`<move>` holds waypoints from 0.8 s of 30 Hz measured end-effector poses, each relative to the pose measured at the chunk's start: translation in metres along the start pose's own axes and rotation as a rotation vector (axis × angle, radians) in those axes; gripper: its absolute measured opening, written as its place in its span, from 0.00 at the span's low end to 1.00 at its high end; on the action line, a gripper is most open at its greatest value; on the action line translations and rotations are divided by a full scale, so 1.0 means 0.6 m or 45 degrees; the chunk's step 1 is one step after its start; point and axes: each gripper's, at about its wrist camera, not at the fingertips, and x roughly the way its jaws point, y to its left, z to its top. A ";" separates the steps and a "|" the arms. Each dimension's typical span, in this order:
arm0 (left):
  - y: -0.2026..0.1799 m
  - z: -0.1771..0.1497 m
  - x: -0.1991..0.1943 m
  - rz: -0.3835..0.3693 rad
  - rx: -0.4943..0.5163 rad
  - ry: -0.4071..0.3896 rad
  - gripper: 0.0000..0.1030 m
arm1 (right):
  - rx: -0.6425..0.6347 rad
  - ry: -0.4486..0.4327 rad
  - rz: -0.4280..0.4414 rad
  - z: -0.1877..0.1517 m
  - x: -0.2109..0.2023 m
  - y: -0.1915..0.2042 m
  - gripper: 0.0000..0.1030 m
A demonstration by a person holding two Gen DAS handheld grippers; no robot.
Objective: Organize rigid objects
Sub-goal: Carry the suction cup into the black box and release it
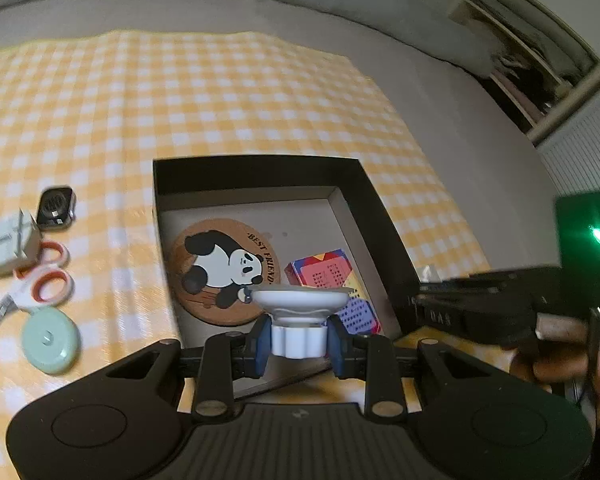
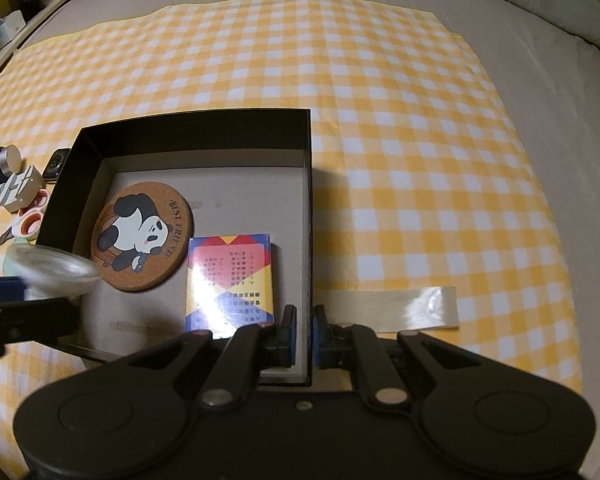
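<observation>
1. Left gripper (image 1: 299, 340): blue pads pinch the scalloped base of a white suction cup holder (image 1: 300, 312), its dish end pointing away, held over the near edge of the black box (image 1: 256, 170).
2. Right gripper (image 2: 303, 334): jaws nearly together, clamped on the box's right wall near its near corner, one finger inside, one outside.
3. Box floor: round cork panda coaster (image 1: 224, 272) lies flat at left; a colourful card box (image 2: 230, 280) lies flat just right of it, beside the right wall.
4. Left of the box on the yellow checked cloth (image 2: 400, 140): smartwatch (image 1: 56, 208), white block-shaped adapter (image 1: 8, 246), orange-handled scissors (image 1: 40, 284), mint round tape measure (image 1: 51, 338) nearest.
5. Right of the box, near side: a strip of clear tape (image 2: 396, 306) lies flat on the cloth.
</observation>
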 end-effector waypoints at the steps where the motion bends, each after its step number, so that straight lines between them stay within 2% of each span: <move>1: 0.000 0.002 0.006 0.005 -0.024 0.001 0.30 | -0.001 -0.001 0.001 0.000 0.000 0.001 0.08; 6: -0.003 0.005 0.031 0.039 -0.081 0.014 0.30 | -0.001 -0.001 0.000 -0.001 -0.001 0.002 0.08; 12: -0.004 0.001 0.042 0.013 -0.101 0.041 0.32 | 0.000 -0.001 0.001 -0.001 -0.001 0.002 0.08; 14: -0.003 0.002 0.044 0.018 -0.099 0.049 0.44 | -0.001 0.000 0.000 0.000 -0.001 0.001 0.08; 18: -0.005 0.001 0.045 0.034 -0.080 0.060 0.53 | 0.000 -0.001 0.000 -0.001 -0.001 0.001 0.08; 22: -0.009 -0.002 0.042 0.048 -0.057 0.065 0.77 | 0.000 0.000 0.000 -0.001 0.000 0.003 0.08; 24: -0.013 -0.004 0.040 0.052 -0.036 0.066 0.84 | -0.003 0.001 0.000 -0.001 -0.001 0.003 0.08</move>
